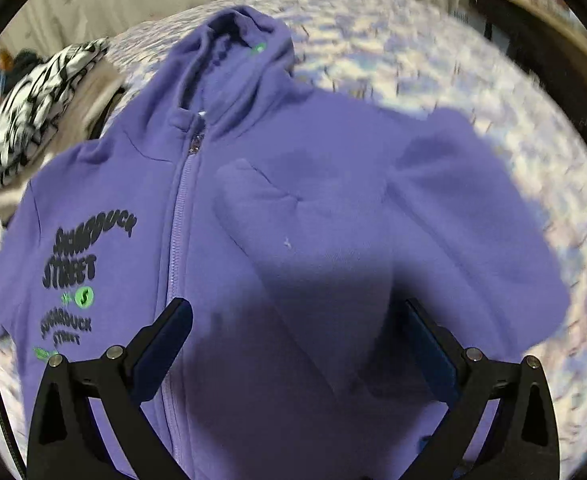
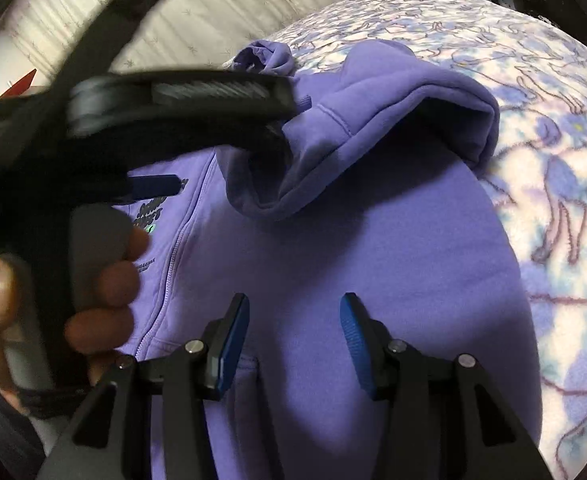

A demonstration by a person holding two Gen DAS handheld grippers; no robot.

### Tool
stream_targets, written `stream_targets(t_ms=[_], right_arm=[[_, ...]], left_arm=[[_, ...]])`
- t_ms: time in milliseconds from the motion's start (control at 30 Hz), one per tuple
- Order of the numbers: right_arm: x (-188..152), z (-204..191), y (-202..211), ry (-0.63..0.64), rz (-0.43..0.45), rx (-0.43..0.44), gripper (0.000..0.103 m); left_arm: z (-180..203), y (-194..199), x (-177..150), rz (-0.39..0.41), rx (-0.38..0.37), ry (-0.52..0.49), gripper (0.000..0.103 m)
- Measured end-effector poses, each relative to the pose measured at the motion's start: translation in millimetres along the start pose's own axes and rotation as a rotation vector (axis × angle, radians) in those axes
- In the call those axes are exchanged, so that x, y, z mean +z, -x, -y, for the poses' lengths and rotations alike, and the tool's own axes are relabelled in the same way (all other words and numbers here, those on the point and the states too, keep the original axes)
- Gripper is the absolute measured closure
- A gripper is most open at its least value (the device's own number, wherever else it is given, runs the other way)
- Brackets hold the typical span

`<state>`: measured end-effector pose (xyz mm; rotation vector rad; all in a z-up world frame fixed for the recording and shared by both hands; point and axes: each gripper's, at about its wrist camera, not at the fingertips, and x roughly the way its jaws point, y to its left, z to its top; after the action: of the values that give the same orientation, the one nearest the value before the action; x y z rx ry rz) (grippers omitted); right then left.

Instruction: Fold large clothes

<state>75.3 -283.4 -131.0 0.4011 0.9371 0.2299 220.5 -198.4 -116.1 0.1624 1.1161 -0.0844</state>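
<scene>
On the bed (image 1: 433, 52), our purple hoodie (image 1: 293, 208) lies zipped, front up.
Both left gripper (image 1: 297, 332) and right gripper (image 2: 295, 328) hover with jaws wide, holding nothing; soft, floppy fleece, so we judge the hem corners or shoulders the best hold.

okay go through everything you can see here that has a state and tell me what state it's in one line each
purple hoodie: lying front up on the bed, one sleeve folded across the chest.
hoodie zipper: zipped up.
hood: rumpled, not flattened.
left hand-held gripper: open, above the hoodie, holding nothing.
right hand-held gripper: open, above the hoodie, holding nothing.
patterned blanket: spread under the hoodie.
</scene>
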Motion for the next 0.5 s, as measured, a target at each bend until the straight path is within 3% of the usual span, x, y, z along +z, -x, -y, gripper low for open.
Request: stream_targets(t_ms=[33,67,100,167,267,300,367,467,500], right_arm=[[0,0,0,-0.001,0.000,0.002,0.055],[0,0,0,-0.002,0.001,0.003,0.055],[-1,1,0,-0.003,0.002,0.005,0.055],[-1,1,0,-0.004,0.002,0.007,0.055],[0,1,-1,0.001,0.002,0.003,0.055],[0,2,0,0.001,0.002,0.002,0.055],[1,2,0,0.001,0.002,0.002,0.055],[2,2,1,0.006,0.000,-0.004,0.055],[1,2,1,0.008,-0.001,-0.006,0.055]], left_arm=[[1,-1,1,0.009,0.019,-0.017,0.020],[-1,-1,2,0.015,0.021,-0.025,0.058],[-7,0,5,0.006,-0.027,-0.025,0.080],[-23,7,11,0.011,-0.099,0.017,0.085],[-57,35,17,0.126,-0.122,0.062,0.086],[-75,46,16,0.182,-0.095,0.082,0.086],[-103,51,10,0.219,-0.034,0.117,0.079],[-145,32,-9,0.154,-0.003,0.191,0.039],[-161,20,-20,0.112,-0.001,0.226,0.036]])
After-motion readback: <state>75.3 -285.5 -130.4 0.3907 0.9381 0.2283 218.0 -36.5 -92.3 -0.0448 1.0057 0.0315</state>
